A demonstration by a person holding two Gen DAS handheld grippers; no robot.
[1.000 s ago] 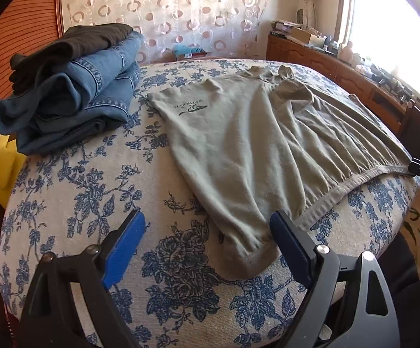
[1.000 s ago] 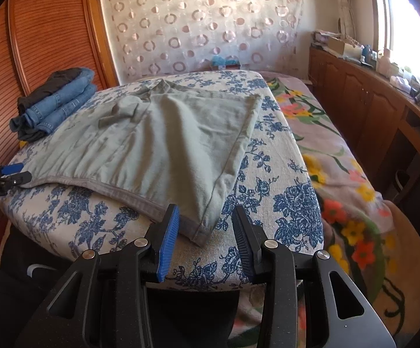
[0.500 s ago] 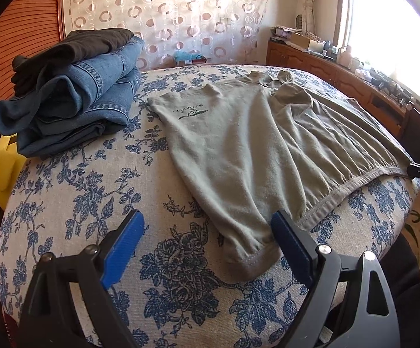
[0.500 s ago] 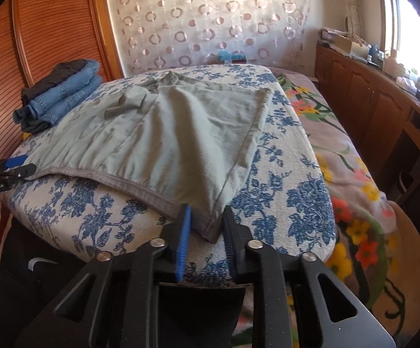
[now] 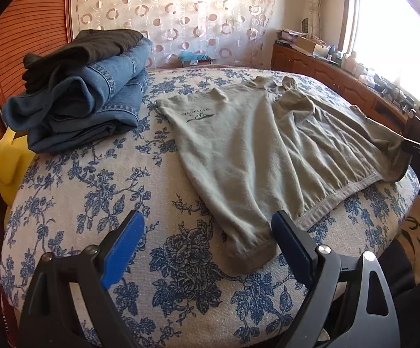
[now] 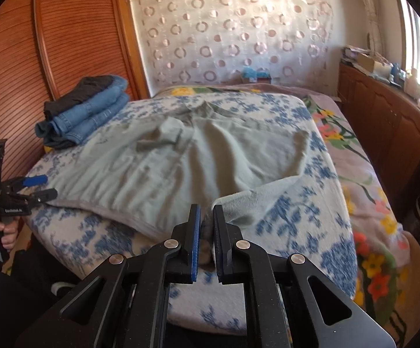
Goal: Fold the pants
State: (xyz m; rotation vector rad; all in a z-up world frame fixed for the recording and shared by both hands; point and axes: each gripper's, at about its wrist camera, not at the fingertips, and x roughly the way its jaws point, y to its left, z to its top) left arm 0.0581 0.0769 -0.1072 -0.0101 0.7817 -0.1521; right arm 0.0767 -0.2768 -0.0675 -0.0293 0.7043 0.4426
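Note:
Grey-green pants [image 5: 247, 150] lie spread on the blue-flowered cushion [image 5: 99, 179], printed logo toward the far end. My left gripper [image 5: 207, 217] hovers open over the near edge. One cuff [image 5: 253, 249] lies between its blue fingers, against the right one, untouched by the pads. In the right wrist view the same pants [image 6: 181, 159] fill the cushion. My right gripper [image 6: 206, 211] has its jaws closing tight on the near hem corner, with cloth pinched between the pads and raised off the cushion. That gripper [image 5: 418, 148] also shows at the right edge of the left wrist view.
Folded jeans with a dark garment on top [image 5: 79, 95] are stacked at the far left. A yellow object [image 5: 10, 156] sits beside the cushion. A wooden cabinet [image 6: 383, 121] runs along the right. A flowered bedspread [image 6: 354, 174] lies beyond. A hand [image 6: 4, 232] holds the left gripper [image 6: 33, 187].
My right gripper's jaws closed on the hem corner and lifted it, which folded that corner up off the cushion. The left gripper stayed open in place.

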